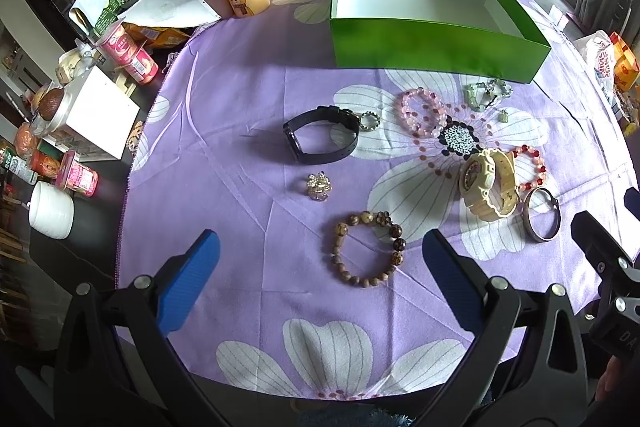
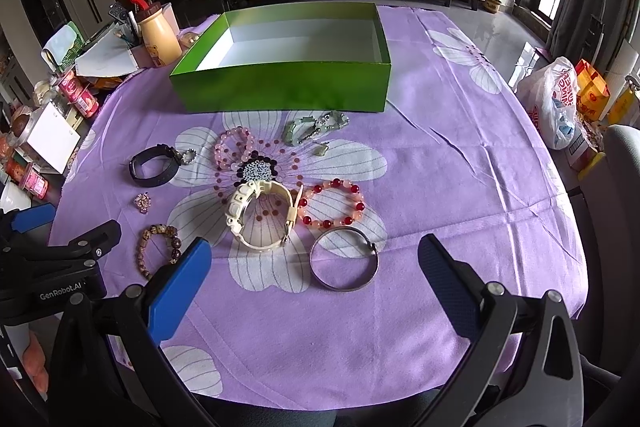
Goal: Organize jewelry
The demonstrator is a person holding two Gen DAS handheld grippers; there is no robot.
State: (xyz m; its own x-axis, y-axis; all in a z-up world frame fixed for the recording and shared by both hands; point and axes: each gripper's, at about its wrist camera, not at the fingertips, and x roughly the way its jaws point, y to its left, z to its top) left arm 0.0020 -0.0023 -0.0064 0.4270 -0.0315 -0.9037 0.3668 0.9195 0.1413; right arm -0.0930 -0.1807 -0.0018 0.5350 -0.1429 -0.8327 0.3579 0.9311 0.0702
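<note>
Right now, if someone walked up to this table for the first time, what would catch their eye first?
Probably the bright green box, open and empty at the far side of the purple flowered cloth. Next, the jewelry strewn in front of it: a cream watch beside a red bead bracelet, a silver bangle nearest the open right tongs, and a black watch further left.

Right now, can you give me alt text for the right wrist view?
Open right gripper hovers over a purple cloth above a silver bangle, with a cream watch, red bracelet and other jewelry beyond. An empty green box sits behind them.
</note>
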